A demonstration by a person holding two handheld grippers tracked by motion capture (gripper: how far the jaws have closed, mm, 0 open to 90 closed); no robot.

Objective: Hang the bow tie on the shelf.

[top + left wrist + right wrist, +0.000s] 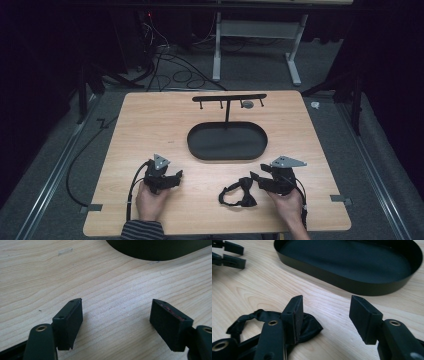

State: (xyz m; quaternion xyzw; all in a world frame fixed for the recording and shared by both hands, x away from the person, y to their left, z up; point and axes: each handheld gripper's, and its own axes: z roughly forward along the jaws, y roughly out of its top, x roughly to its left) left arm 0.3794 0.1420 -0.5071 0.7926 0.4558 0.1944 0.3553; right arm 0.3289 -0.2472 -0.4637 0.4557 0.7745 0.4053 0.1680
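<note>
1. Here's the table: a pale wooden top with dark floor all round it; the near edge runs just under the person's wrists, the left and right edges stand well apart from both hands.
2. Plenty of bare wood in the middle; between the two hands and the black oval tray lies an open band of table, nothing standing on it.
3. Behind the tray rises a black T-shaped stand, its bar running along near the far edge; that end of the table is the crowded one.
4. Left tongs sit in the left hand near the front left; in the left gripper view the jaws stand wide apart with only wood grain between them, the tray's rim curving past at the top.
5. Right tongs in the right hand at the front right; in the right gripper view the jaws gape open, nothing pinched, bare wood in the gap.
6. Now the black bow tie: it lies flat on the table between the two hands, just beside the right tongs, near the front edge.
7. In the right gripper view the bow tie sits beside and partly behind the left-hand jaw, outside the gap; whether that jaw brushes the cloth I cannot tell.
8. From the left tongs it lies well apart, with clear wood between.
</note>
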